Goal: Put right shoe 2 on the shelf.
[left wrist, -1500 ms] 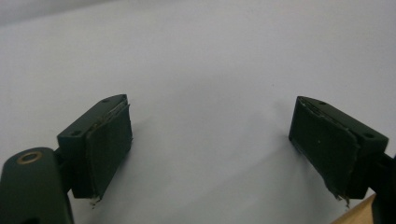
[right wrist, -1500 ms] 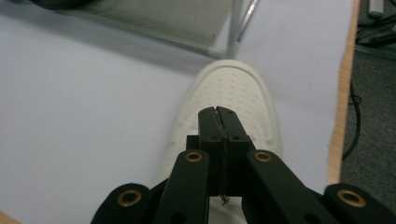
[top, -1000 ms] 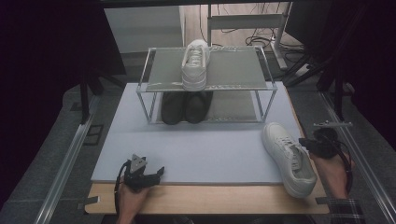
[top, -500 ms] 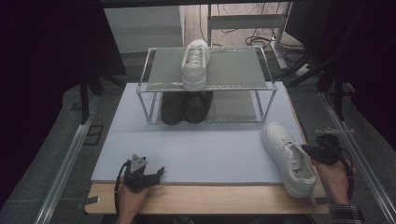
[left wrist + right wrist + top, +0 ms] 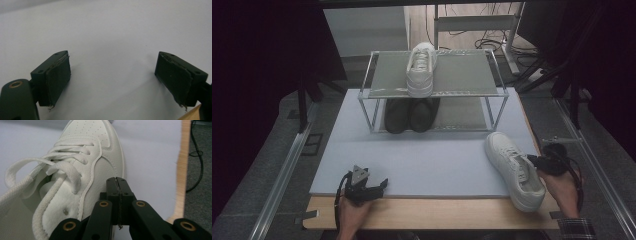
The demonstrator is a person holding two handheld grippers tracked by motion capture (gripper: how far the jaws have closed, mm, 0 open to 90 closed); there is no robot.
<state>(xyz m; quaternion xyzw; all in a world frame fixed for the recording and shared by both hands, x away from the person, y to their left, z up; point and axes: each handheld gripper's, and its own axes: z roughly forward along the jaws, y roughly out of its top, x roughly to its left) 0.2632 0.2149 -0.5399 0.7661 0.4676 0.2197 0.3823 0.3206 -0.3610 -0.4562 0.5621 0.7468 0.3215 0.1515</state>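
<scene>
While the right gripper point(image 5: 117, 182), jaws together, rests beside the white shoe point(image 5: 513, 168) at lower right, the left gripper point(image 5: 112, 75) sits apart; next, opening to grasp seems needed.

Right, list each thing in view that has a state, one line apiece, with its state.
left gripper: jaws open, nothing between them, over the mat.
right gripper: jaws shut together, empty, beside the near sneaker.
near white sneaker: upright on the mat, laces loose.
white sneaker on rack: upright on the top shelf.
black shoes: paired on the lower shelf.
shoe rack: standing on the mat.
</scene>
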